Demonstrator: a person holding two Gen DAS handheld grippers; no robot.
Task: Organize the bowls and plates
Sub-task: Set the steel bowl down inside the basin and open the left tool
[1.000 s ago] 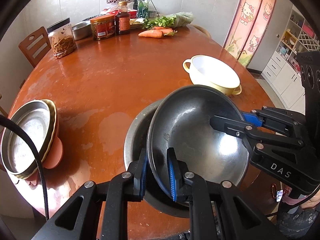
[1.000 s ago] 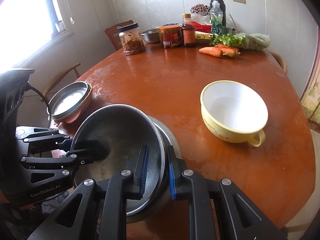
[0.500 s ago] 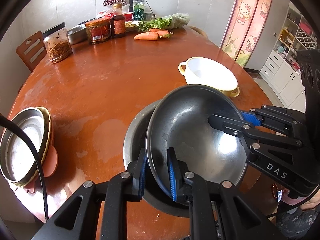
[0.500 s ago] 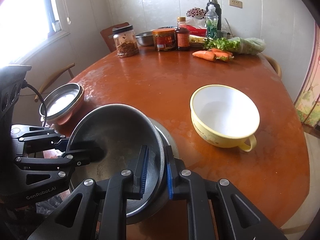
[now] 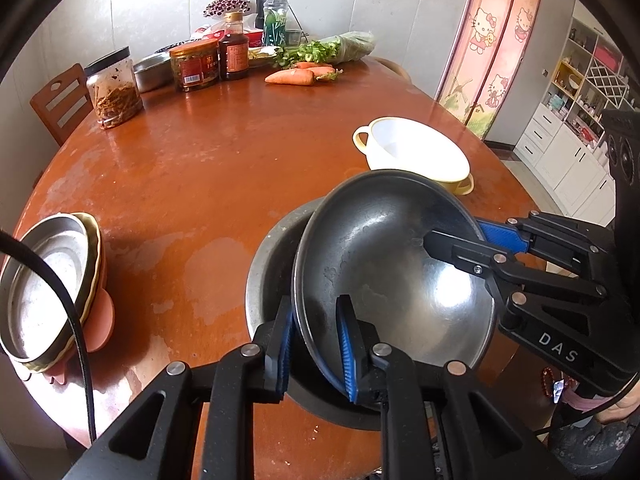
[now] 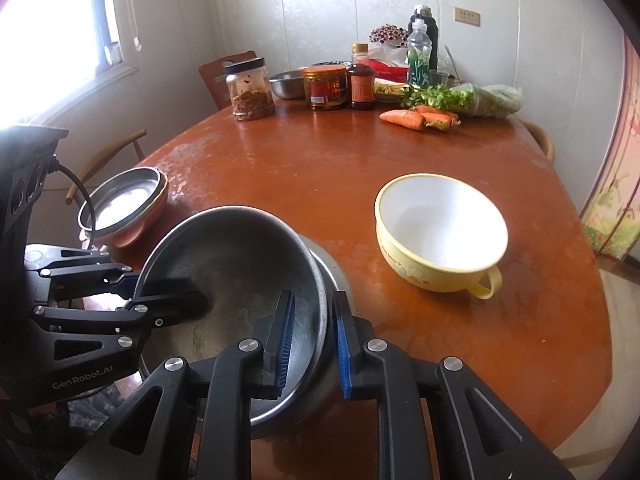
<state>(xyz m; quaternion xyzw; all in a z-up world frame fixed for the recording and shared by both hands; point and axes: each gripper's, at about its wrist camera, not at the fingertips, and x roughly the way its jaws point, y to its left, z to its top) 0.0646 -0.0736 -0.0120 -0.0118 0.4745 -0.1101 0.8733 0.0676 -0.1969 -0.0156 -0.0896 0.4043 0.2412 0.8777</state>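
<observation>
Over the last second the steel bowl (image 5: 384,264) we carry has barely shifted; it has lifted slightly and stays tilted above the larger steel basin (image 5: 272,276), while the far jars have slid a little in view. Our left gripper (image 5: 314,344) is clamped on the bowl's near-left rim, and our right gripper (image 6: 310,336) is clamped on the opposite rim, so the bowl hangs between both claws. The basin sits directly beneath, touching or nearly touching the bowl's lower edge; we judge the next move is straight down to nest it. The yellow handled bowl (image 6: 440,228) waits on the table (image 6: 320,160) nearer our right gripper, and the stacked plates (image 5: 44,280) nearer our left.
</observation>
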